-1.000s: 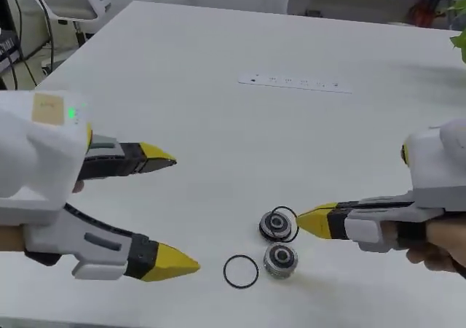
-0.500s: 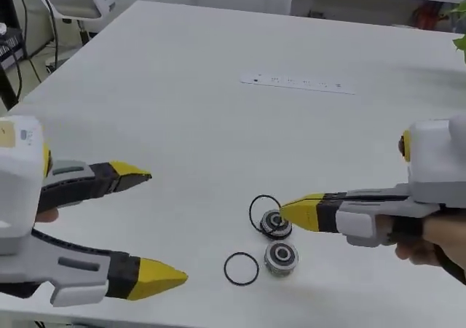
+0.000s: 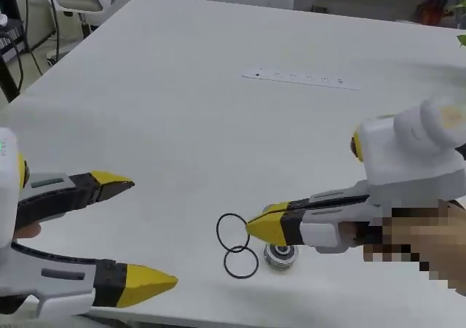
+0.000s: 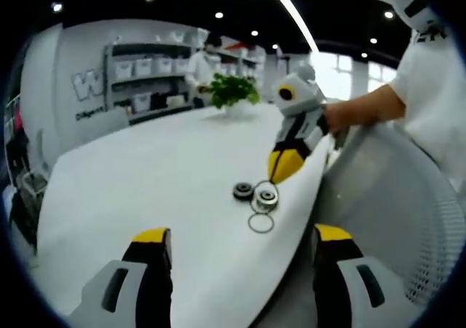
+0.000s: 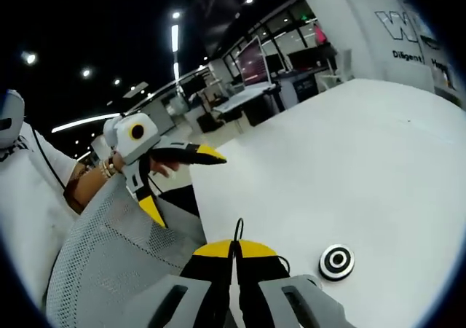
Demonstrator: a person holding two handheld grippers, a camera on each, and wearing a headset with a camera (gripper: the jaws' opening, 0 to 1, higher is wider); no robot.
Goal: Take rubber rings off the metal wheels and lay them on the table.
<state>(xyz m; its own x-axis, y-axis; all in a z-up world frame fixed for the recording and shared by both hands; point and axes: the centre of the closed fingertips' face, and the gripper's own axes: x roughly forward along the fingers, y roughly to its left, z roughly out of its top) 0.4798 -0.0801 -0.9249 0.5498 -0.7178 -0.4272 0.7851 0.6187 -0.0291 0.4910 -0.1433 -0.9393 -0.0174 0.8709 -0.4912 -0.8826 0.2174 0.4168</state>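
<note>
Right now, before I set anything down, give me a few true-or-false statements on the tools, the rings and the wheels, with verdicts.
1. The right tool is shut on a rubber ring. True.
2. The left tool is shut as well. False: its jaws stand wide open and hold nothing.
3. A second rubber ring lies flat on the table, free of any wheel. True.
4. Three metal wheels stand on the table. False: the left gripper view shows two, one metal wheel beside the other metal wheel.
</note>
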